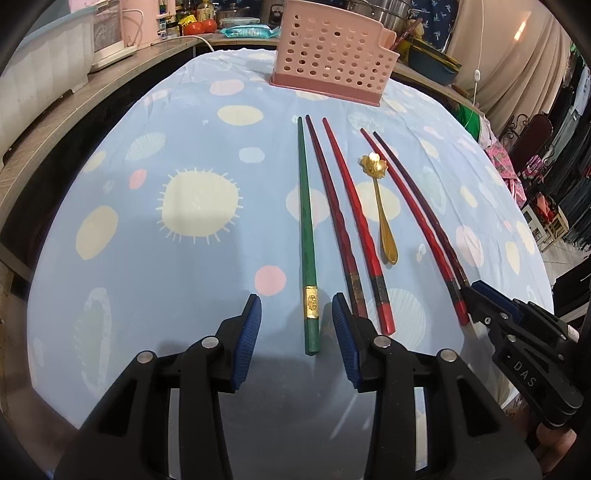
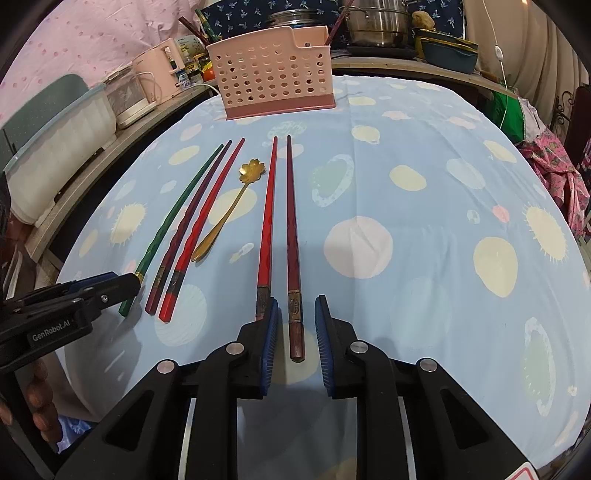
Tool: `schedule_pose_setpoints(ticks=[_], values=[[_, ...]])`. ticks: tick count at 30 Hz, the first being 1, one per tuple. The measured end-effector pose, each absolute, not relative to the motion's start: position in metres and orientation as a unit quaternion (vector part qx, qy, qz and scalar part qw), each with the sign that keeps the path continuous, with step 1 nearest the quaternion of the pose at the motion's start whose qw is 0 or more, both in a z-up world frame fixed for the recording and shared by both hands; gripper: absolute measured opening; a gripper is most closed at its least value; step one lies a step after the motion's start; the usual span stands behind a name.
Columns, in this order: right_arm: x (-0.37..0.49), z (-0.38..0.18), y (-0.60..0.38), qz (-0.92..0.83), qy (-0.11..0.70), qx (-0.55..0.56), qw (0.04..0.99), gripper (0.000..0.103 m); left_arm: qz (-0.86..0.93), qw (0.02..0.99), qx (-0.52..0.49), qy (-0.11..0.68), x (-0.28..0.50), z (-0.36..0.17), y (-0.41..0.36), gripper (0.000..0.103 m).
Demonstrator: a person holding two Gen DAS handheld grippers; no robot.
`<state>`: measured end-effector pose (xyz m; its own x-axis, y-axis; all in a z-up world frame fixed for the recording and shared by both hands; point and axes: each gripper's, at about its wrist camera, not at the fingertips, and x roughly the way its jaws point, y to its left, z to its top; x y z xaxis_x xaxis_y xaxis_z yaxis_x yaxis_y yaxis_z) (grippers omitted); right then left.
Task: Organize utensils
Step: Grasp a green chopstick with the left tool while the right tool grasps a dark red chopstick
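Observation:
Several chopsticks and a gold flower-bowled spoon (image 1: 380, 199) lie in a row on the blue spotted tablecloth. My left gripper (image 1: 297, 314) is open, its pads either side of the green chopstick's (image 1: 306, 218) thick end. My right gripper (image 2: 295, 321) is open around the thick end of the dark brown-red chopstick (image 2: 292, 240), with a bright red chopstick (image 2: 266, 221) just outside its left pad. A dark red chopstick (image 1: 332, 206) and a red one (image 1: 354, 210) lie between. The pink perforated utensil basket (image 1: 332, 55) stands at the far edge; it also shows in the right wrist view (image 2: 273, 77).
A wooden counter (image 1: 55, 140) runs along the left with a white container (image 1: 40, 70) and pink appliance (image 2: 162, 70). Steel pots (image 2: 376, 22) and dishes stand behind the basket. Clothes and a chair (image 1: 535, 136) are at the right.

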<state>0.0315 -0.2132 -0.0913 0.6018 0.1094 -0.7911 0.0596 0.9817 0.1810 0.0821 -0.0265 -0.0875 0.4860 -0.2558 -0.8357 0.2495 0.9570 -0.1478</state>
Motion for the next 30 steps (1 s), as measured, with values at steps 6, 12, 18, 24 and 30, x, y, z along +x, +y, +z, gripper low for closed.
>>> schedule_pose_setpoints(ticks=[6, 12, 18, 24, 30], values=[[0.0313, -0.0914, -0.2131, 0.014, 0.445, 0.093, 0.890, 0.019, -0.145, 0.864, 0.003, 0.482, 0.0807, -0.0894, -0.0276, 0.034], [0.0299, -0.0926, -0.2117, 0.012, 0.443, 0.089, 0.892, 0.019, -0.152, 0.861, -0.002, 0.485, 0.0809, -0.0907, -0.0264, 0.012], [0.0293, -0.0929, -0.2116, 0.012, 0.443, 0.089, 0.892, 0.012, -0.159, 0.860, -0.003, 0.486, 0.0799, -0.0908, -0.0279, 0.007], [0.0291, -0.0930, -0.2115, 0.012, 0.442, 0.090, 0.892, 0.008, -0.160, 0.859, -0.004, 0.487, 0.0802, -0.0905, -0.0278, 0.007], [0.0290, -0.0910, -0.2120, 0.014, 0.441, 0.094, 0.893, 0.007, -0.160, 0.859, -0.004, 0.487, 0.0799, -0.0899, -0.0282, 0.007]])
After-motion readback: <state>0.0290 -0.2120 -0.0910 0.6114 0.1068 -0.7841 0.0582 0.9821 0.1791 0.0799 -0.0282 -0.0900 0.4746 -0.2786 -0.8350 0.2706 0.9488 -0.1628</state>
